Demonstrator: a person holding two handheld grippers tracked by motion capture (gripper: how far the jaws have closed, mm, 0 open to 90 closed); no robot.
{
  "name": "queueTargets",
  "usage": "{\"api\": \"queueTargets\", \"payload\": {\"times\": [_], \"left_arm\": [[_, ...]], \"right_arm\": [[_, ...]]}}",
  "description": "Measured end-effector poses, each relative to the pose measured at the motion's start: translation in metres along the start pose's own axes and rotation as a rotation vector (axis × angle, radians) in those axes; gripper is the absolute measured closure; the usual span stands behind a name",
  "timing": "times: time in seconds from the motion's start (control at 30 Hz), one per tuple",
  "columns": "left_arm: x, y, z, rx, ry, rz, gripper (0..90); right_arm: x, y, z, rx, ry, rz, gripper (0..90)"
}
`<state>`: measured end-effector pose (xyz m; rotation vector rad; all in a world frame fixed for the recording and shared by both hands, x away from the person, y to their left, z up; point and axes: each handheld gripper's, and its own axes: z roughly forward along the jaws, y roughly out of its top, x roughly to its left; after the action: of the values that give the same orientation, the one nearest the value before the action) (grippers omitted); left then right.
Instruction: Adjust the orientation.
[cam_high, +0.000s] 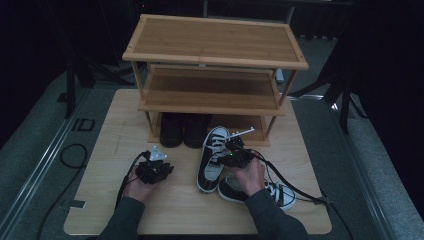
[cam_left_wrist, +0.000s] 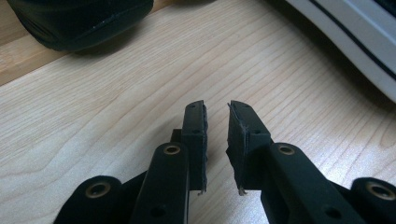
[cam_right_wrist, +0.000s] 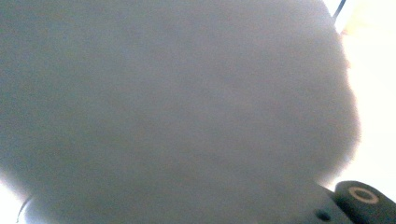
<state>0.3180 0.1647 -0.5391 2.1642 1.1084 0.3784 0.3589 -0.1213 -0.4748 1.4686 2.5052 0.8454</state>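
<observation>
The right hand-held gripper (cam_high: 234, 152) is seen in the high view set down onto the upper of a black-and-white sneaker (cam_high: 212, 159), which lies on the worktop (cam_high: 105, 150) with its toe pointing toward the shoe rack (cam_high: 215, 65). The right gripper view is covered by a blurred grey surface pressed close to the lens, so the pads cannot be made out; the jaws are taken as closed on the sneaker's upper.

A second sneaker (cam_high: 272, 192) lies on its side just behind and beside the right hand-held gripper, partly under the right hand (cam_high: 248, 175).

The left hand-held gripper (cam_left_wrist: 216, 140) is held low over bare worktop, well apart from the right one. A narrow gap is seen between its pads (cam_left_wrist: 238, 140), with nothing between them. Ahead of it a black shoe (cam_left_wrist: 79, 21) is seen on the rack's bottom shelf, and the white sole of the gripped sneaker runs past on its far right.
</observation>
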Motion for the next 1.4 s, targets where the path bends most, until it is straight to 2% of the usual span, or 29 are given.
{"api": "queueTargets", "payload": {"times": [0.2, 0.47, 0.8, 1.17, 1.4], "left_arm": [[0.000, 0.000, 0.000, 0.000, 0.000, 0.001, 76.8], [0.001, 0.000, -0.001, -0.001, 0.001, 0.001, 76.8], [0.000, 0.000, -0.001, 0.000, -0.001, 0.001, 76.8], [0.000, 0.000, 0.000, 0.003, -0.001, 0.000, 76.7], [0.000, 0.000, 0.000, 0.007, -0.002, 0.003, 76.8]], "right_arm": [[0.007, 0.006, -0.014, -0.033, -0.028, -0.031, 85.1], [0.016, 0.011, -0.022, -0.047, -0.054, -0.063, 85.2], [0.013, 0.011, -0.035, -0.076, -0.060, -0.046, 85.2], [0.011, 0.012, -0.053, -0.100, -0.052, -0.050, 85.1], [0.016, 0.011, -0.056, -0.101, -0.040, -0.067, 85.2]]}}
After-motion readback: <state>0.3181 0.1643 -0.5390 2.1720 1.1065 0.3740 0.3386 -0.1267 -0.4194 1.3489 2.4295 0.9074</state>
